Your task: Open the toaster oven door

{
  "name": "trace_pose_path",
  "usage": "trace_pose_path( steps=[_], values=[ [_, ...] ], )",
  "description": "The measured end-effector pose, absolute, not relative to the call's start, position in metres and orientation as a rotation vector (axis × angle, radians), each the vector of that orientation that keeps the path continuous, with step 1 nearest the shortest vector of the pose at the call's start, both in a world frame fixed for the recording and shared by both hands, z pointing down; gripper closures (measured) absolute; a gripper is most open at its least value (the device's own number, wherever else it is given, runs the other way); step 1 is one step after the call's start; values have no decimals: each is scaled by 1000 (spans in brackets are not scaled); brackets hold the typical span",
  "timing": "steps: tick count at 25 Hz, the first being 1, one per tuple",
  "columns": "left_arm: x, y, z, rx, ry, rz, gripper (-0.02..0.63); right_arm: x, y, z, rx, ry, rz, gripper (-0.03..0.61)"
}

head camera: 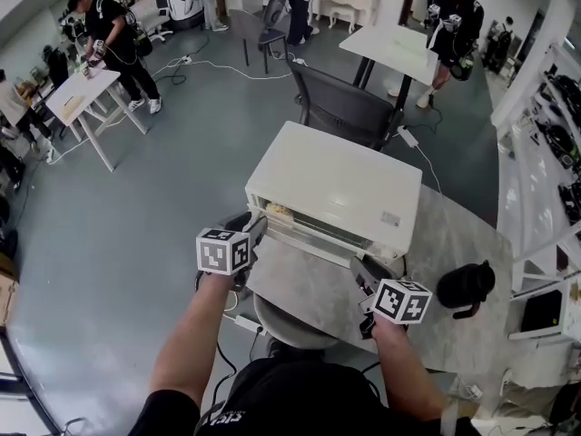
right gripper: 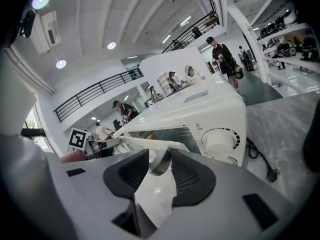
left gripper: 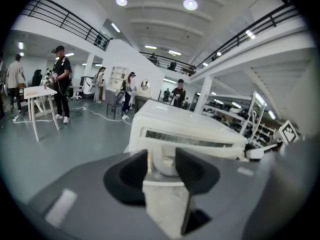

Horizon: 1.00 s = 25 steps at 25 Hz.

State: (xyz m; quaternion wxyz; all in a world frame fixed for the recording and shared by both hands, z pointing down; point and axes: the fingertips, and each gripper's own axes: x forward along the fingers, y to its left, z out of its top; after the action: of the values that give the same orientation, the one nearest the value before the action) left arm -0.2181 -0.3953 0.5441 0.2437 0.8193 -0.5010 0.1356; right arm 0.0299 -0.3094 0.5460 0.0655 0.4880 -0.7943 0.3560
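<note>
grey marbled stone-look tabletop, smooth and matte, in a big open hall: smooth grey floor, white ceiling with round downlights, black-railed mezzanine, white trestle table far left, people standing about, black mesh office chair just behind the table. boxy glossy white toaster oven sits mid-table, front facing the near side; its glass door is cracked open at the top edge, warm-coloured interior showing at the left end. white round dial on the right of the front panel, black power cord lying on the tabletop to the oven's right. slim pale bar door handle runs along the door's top edge. left gripper is clamped on the handle's left end, black pads against the rounded bracket; right gripper is clamped on the right end, textured black pads either side of the bar. black rounded object near right on the table, can't tell what it is
</note>
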Motion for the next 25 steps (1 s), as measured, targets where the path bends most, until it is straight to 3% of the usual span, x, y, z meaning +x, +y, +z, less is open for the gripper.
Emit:
trace_pose_path(
  steps=[19, 25],
  values=[
    [-230, -352, 567, 2300, -1231, 515, 433, 17, -265, 564, 1574, -2288, 1094, 428],
    [-235, -333, 580, 2289, -1233, 560, 422, 9, -247, 580, 1598, -2229, 1087, 471]
  ],
)
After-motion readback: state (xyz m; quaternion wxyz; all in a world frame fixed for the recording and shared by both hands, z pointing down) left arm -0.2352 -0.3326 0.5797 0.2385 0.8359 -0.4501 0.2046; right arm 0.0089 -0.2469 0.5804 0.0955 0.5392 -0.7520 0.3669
